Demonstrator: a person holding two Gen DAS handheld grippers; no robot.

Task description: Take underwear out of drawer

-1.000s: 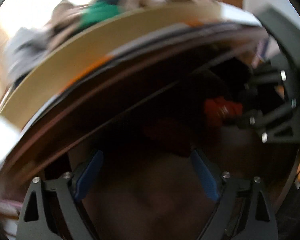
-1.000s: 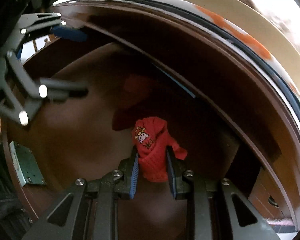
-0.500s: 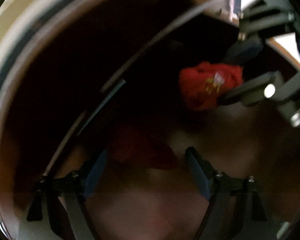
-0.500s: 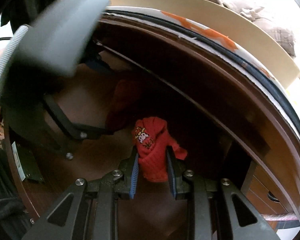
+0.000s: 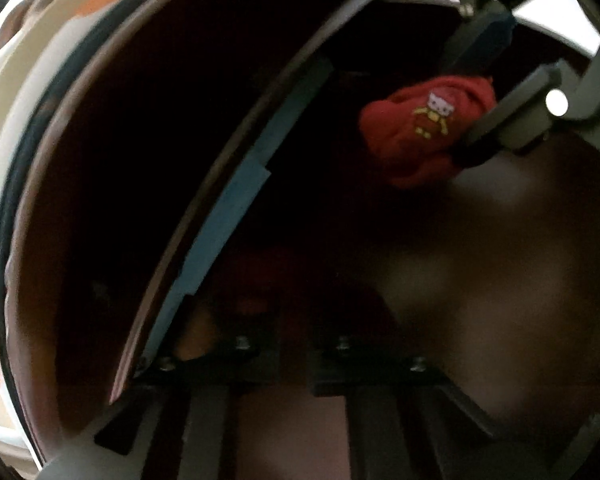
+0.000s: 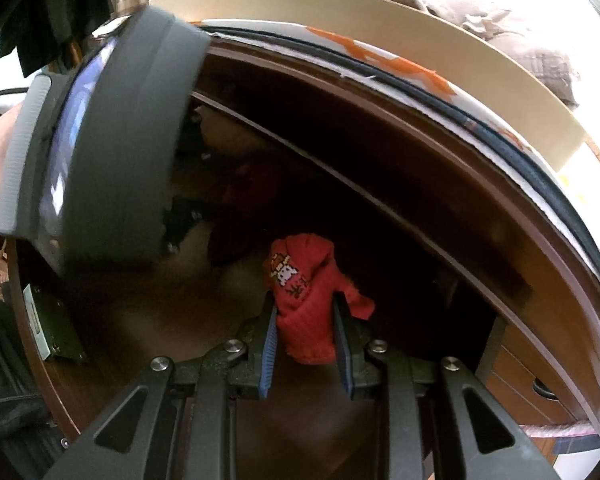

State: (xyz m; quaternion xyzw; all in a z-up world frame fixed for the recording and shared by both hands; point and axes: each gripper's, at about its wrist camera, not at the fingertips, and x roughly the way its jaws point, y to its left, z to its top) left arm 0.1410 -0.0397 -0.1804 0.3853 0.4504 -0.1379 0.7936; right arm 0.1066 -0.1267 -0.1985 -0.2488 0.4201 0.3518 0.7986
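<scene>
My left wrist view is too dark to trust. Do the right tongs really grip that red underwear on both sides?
Observer: Yes. The right wrist view shows the right tongs with one blue pad pressing each side of the red underwear.
Operator: Anything left inside?
Observer: A darker red piece lies deeper in the drawer.
Operator: Did my left tongs catch it?
Observer: The left tongs have just closed shut, but no view shows whether cloth is between them.

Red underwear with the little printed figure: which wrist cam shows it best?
Right wrist: the red underwear sits sharp and centred, pinched between the right gripper pads, print visible. Left wrist shows it smaller, upper right, slightly blurred, partly covered by the right gripper's fingers.
</scene>
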